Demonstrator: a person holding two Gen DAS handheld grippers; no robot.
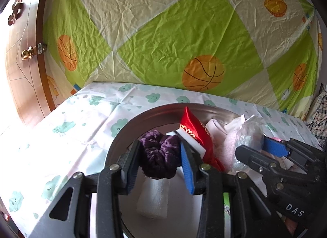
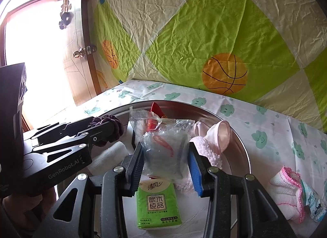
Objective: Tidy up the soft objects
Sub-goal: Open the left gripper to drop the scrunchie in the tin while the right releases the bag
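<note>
Two soft things are gripped over a round metal basin (image 1: 122, 133) that sits on the table (image 1: 81, 115) under a cloud-print cloth. The left claw (image 1: 160, 161) is clamped on a purple scrunchie (image 1: 160, 154), its pads pressing the fuzzy ring from both sides, above a rolled white towel (image 1: 152, 199) lying on the basin floor toward 6 o'clock. The right claw (image 2: 166, 165) is clenched on a crumpled clear plastic bag (image 2: 163, 148), which bulges between its black and blue pads. Both claws point forward and downward into the basin, side by side; in the right wrist view the left claw comes in from 9 o'clock with the scrunchie at its tip, and in the left wrist view the right claw reaches in from 3 o'clock. Behind the scrunchie, toward 12 o'clock, a red satin pouch (image 1: 194, 129) stands upright against a white block (image 1: 192, 141). A pink fleecy sock (image 2: 212, 141) drapes over the basin's rim at 2 o'clock from the bag. A green tissue pack (image 2: 157, 205) lies just beneath the right claw at 6 o'clock. Outside the basin, at 4 o'clock, a white cloth with pink trim (image 2: 286, 193) rests on the table. A green and cream sheet printed with basketballs (image 2: 204, 33) hangs behind, with a wooden door (image 1: 22, 58) at 9 o'clock.
</note>
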